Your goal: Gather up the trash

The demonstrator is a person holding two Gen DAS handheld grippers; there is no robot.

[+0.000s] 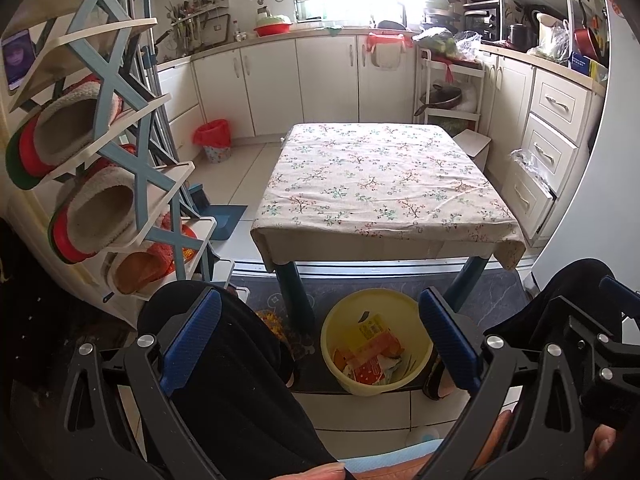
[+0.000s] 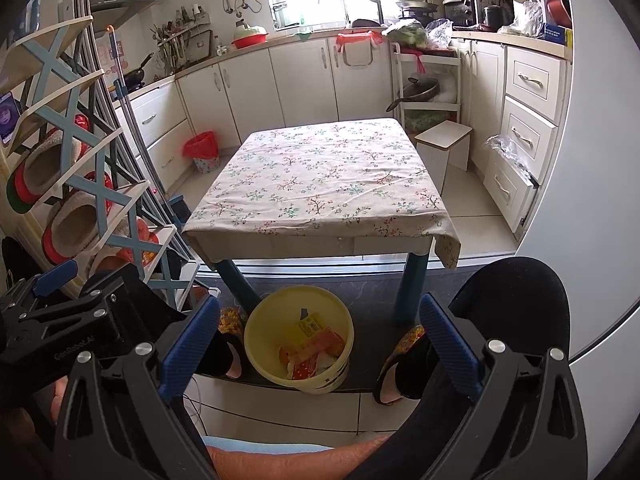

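A yellow bucket (image 1: 336,332) (image 2: 260,332) stands on the floor in front of a low table, between a person's feet. Inside lie orange and yellow snack wrappers (image 1: 372,356) (image 2: 312,348). The table (image 1: 380,188) (image 2: 320,184) wears a floral cloth and its top is bare. My left gripper (image 1: 320,334) hangs open above the bucket, nothing between its blue pads. My right gripper (image 2: 320,340) is open too, held over the same bucket. Each gripper shows at the edge of the other's view.
A blue and white shoe rack (image 1: 120,160) (image 2: 80,184) with slippers fills the left side. A small bin with a red bag (image 1: 214,140) (image 2: 202,150) sits by the cabinets. A white stool (image 2: 444,144) stands right of the table. The person's dark-trousered legs (image 1: 240,380) (image 2: 512,320) flank the bucket.
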